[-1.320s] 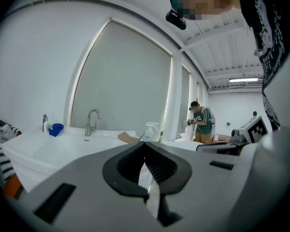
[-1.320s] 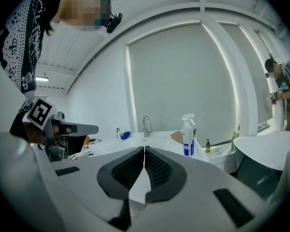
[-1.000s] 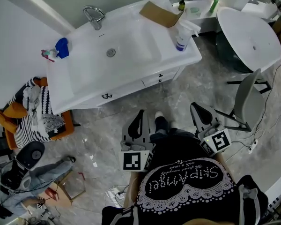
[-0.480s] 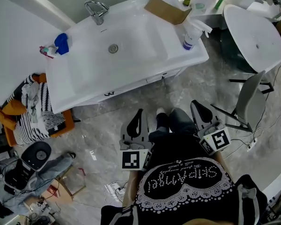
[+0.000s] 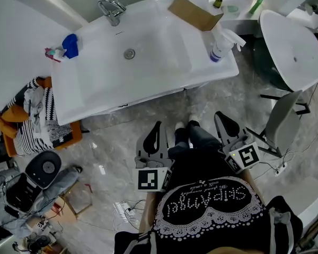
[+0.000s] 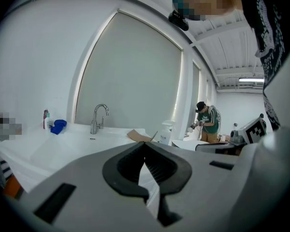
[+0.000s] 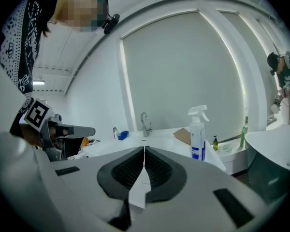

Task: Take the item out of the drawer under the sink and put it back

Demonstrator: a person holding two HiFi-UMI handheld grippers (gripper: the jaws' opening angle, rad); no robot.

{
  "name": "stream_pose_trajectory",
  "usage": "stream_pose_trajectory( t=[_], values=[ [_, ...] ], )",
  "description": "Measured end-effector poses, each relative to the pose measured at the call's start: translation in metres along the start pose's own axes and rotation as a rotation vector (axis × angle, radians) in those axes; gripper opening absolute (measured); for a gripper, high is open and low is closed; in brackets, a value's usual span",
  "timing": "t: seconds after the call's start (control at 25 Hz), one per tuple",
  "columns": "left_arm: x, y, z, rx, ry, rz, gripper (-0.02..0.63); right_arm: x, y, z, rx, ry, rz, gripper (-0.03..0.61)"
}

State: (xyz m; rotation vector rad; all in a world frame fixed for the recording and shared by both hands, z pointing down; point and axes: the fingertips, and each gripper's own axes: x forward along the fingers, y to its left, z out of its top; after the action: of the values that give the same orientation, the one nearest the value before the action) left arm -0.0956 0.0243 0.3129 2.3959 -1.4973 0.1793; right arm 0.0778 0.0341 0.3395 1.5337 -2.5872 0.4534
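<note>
both tools hang low at the person's waist, pointing ahead toward the sink (image 5: pixel 128 52), with bare floor between them and it. the left tool (image 5: pixel 158 127) has its jaws pressed together with nothing between them, and the right tool (image 5: pixel 219 116) is closed the same way and just as empty. this looks like a carrying posture for walking up rather than for working. the task's item can't be seen in any view. it is presumably inside the drawer (image 5: pixel 125 106), which shows only as a thin sliver beneath the front edge of the white counter (image 5: pixel 95 97), ahead of and below the tool tips, and it looks closed. on the counter beyond the tools, a spray bottle (image 5: pixel 220 45) stands ahead of the right tool and a flat piece of cardboard (image 5: pixel 193 12) lies past it. a blue cloth (image 5: pixel 70 45) sits far ahead and off to the left tool's side, near the faucet (image 5: pixel 110 9). judging by this, the task has not begun: a tool must get closer, drop below counter height, and spread its jaws for the drawer handle.
</note>
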Motion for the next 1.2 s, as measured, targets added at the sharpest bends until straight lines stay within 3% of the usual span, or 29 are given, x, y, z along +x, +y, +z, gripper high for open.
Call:
stream_pose_trajectory(
  t=[0.72, 1.2],
  values=[
    [0.029, -0.036, 0.002, 0.013, -0.036, 0.073, 0.003, 0.008, -0.048, 0.013, -0.032, -0.011, 0.101, 0.018],
    [0.023, -0.032, 0.009, 0.030, -0.041, 0.024, 0.003, -0.004, -0.038, 0.011, -0.033, -0.015, 0.043, 0.018]
  ],
)
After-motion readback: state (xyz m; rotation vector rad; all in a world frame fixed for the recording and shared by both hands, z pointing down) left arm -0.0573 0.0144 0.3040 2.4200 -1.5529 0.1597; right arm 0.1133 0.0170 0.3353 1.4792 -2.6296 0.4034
